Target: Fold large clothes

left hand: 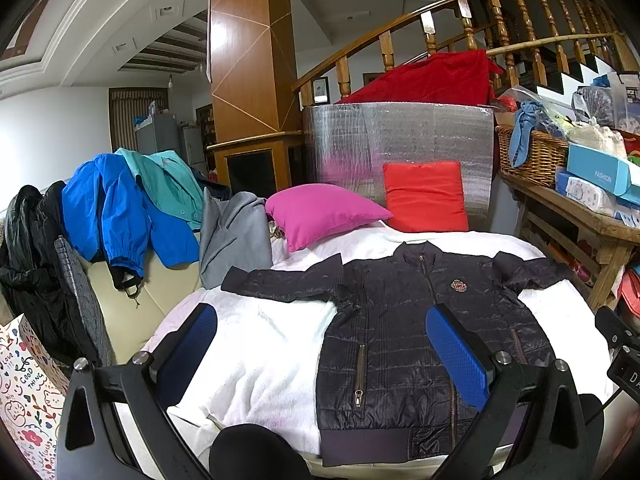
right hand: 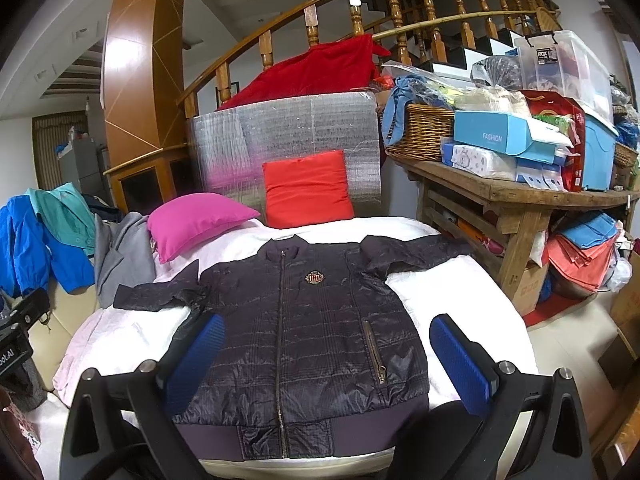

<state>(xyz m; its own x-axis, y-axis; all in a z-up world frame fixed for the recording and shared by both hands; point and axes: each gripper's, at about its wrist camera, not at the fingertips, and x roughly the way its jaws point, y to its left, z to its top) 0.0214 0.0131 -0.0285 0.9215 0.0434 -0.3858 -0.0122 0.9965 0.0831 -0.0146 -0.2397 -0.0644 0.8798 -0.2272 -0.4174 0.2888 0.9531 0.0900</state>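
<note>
- Dark quilted jacket (right hand: 304, 340) lies flat, front up and zipped, on a white cover (right hand: 448, 284) over the bed; both sleeves spread outward, hem band nearest the cameras.
- Left gripper (left hand: 328, 348): blue-padded fingers (left hand: 456, 352) spread wide, holding nothing, above the jacket's near-left part and the cover.
- Right gripper (right hand: 332, 360): fingers (right hand: 460, 364) likewise wide apart, holding nothing, above the jacket's near hem.
- Magenta pillow (right hand: 196, 220) and red pillow (right hand: 308, 188) sit at the far end of the bed.
- Blue, teal and grey garments (left hand: 132, 212) are draped at far left.
- Wooden table (right hand: 516, 200) with boxes and a wicker basket (right hand: 420, 132) stands at right.
</note>
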